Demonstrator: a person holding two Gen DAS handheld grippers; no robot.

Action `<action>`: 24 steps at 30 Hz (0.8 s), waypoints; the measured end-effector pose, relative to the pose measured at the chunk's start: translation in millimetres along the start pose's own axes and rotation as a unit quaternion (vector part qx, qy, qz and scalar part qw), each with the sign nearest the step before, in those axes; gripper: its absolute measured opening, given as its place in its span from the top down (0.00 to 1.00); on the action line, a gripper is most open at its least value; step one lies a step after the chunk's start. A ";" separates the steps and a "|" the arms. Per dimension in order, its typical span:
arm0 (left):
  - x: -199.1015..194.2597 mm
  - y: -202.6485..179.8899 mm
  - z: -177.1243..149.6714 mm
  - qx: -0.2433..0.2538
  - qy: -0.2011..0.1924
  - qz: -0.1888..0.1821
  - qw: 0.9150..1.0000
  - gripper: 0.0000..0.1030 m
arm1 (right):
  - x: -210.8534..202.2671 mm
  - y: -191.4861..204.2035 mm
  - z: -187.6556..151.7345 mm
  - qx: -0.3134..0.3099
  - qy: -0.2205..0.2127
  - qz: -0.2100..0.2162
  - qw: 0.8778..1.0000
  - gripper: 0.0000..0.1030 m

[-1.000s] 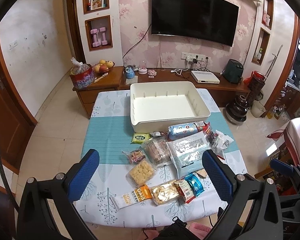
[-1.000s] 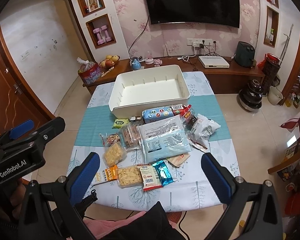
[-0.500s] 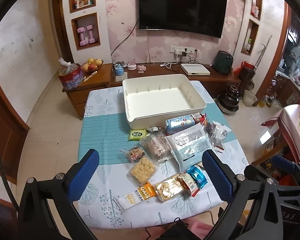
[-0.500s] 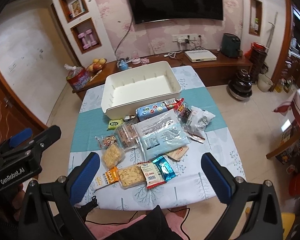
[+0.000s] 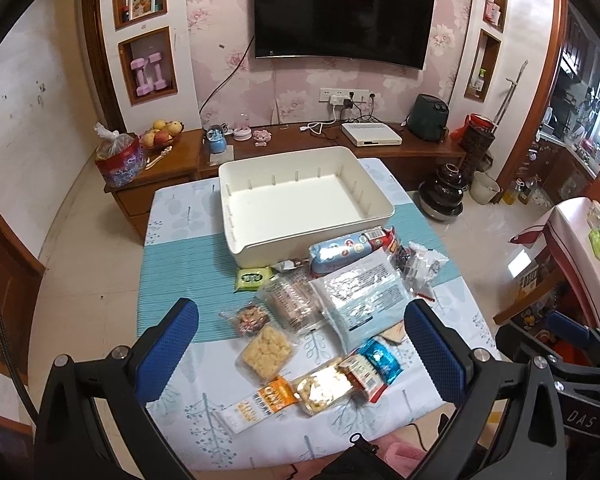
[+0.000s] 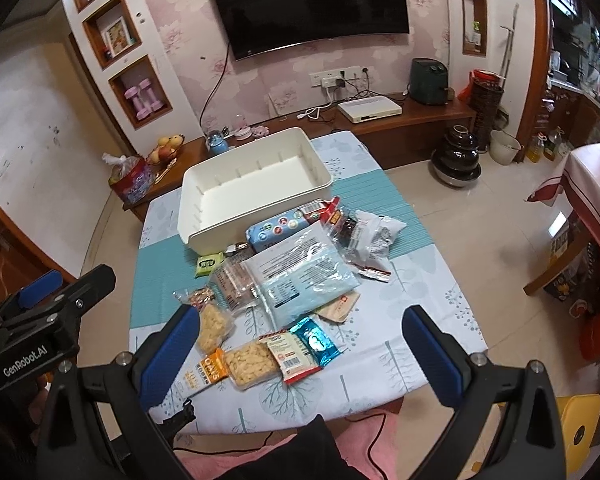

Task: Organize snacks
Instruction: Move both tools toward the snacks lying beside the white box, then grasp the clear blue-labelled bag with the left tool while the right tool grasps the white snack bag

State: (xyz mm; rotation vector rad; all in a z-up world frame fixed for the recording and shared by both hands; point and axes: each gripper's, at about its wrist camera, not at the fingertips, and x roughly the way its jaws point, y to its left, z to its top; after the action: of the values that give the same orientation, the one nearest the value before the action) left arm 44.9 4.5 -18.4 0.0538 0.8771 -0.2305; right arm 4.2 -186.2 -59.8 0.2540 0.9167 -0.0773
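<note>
The worktop [image 5: 172,280] carries everything. At its far end sits the white bin [image 5: 300,204], empty and open-topped, likely meant to receive the snacks [image 6: 276,280], which lie heaped just in front of it toward the near edge. Bare cloth shows on both sides of the heap, so there is room to come in. The left tool [image 5: 300,344] and right tool [image 6: 296,344] hover above, both spread wide and holding nothing.

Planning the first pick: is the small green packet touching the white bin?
Apart. The left wrist view shows a strip of teal tablecloth between the green packet and the white bin; the right wrist view shows the same gap.
</note>
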 end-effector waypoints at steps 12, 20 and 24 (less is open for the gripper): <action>33.6 -49.5 27.5 -0.041 0.014 -0.003 0.999 0.01 | 17.4 -62.9 40.9 0.012 0.006 0.022 1.000 0.01; 69.8 -63.8 33.6 -0.114 0.060 -0.006 0.992 0.01 | 48.0 -112.8 74.3 0.023 0.044 0.058 0.997 0.02; 90.9 -74.0 34.1 -0.139 0.089 -0.002 0.986 0.01 | 69.8 -129.3 88.8 0.025 0.075 0.080 0.994 0.02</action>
State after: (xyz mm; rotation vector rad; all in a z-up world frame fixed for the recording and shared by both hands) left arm 110.2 -88.5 -62.7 -0.1897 1.0809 -0.1070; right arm 92.9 -330.5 -87.4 0.3826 1.0414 0.0676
